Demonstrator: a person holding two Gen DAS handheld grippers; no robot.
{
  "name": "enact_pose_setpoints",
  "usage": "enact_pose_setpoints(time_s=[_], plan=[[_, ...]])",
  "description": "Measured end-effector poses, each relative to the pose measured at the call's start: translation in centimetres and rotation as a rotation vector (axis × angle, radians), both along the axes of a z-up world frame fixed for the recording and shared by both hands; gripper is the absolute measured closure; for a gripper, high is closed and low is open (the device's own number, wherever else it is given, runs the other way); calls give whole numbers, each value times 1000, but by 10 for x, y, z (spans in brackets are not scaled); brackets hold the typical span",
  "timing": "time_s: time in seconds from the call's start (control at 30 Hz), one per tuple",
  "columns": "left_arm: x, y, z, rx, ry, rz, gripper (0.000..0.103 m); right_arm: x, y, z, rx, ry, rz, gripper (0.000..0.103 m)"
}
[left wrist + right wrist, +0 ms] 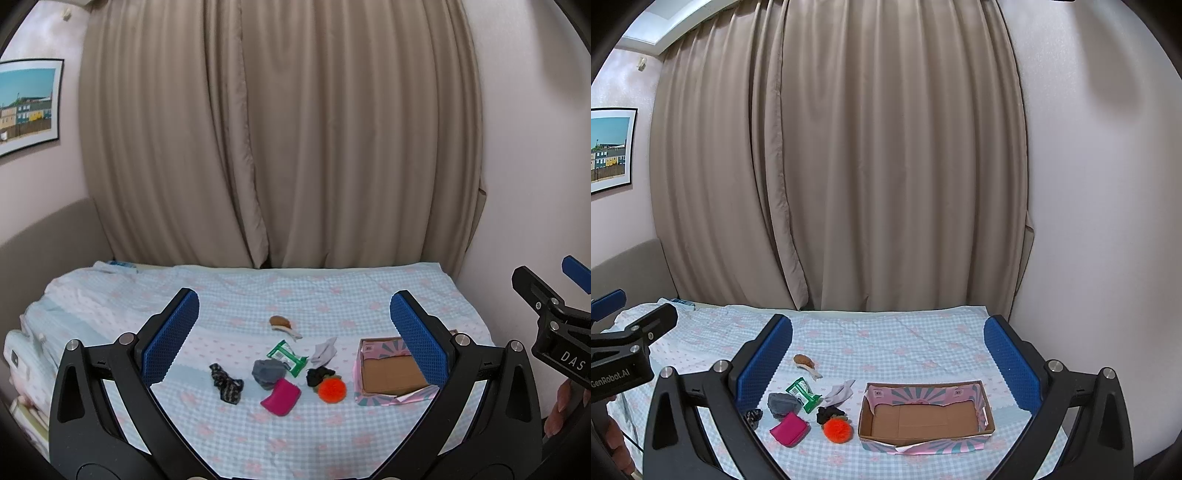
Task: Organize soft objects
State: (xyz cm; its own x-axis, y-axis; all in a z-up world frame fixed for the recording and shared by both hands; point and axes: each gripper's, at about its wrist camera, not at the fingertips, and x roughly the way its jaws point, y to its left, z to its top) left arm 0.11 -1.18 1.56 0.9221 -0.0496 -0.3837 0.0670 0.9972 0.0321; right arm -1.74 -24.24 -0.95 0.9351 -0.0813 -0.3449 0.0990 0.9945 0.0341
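we hold both tools above the near edge of the bed (923,332), nothing picked yet. the left gripper (295,332) is spread wide with nothing between its pads, and the right gripper (888,354) is likewise spread and bare. the soft things lie in a loose cluster left of the empty cardboard box (923,417): an orange pom-pom (837,430) touching a black scrunchie (827,411), a pink pouch (789,432), a grey cloth (781,403), a white rag (840,393). we judge the pom-pom the best first pick, being nearest the box. we should come down over it alone, pinch its middle so the scrunchie does not trail, then release low inside the box.
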Motion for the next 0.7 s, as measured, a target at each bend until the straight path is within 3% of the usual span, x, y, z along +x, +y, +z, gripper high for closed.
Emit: enact_pose_setpoints(time_s=[0.37, 0.53, 0.7], plan=[[0, 0, 0, -3, 7, 5, 0, -1, 0, 0, -2, -2, -1, 0], [6, 4, 3, -5, 49, 39, 0, 7, 1, 2, 7, 36, 36, 0], [17, 39, -14, -11, 73, 96, 0, 20, 22, -6, -4, 57, 81, 0]])
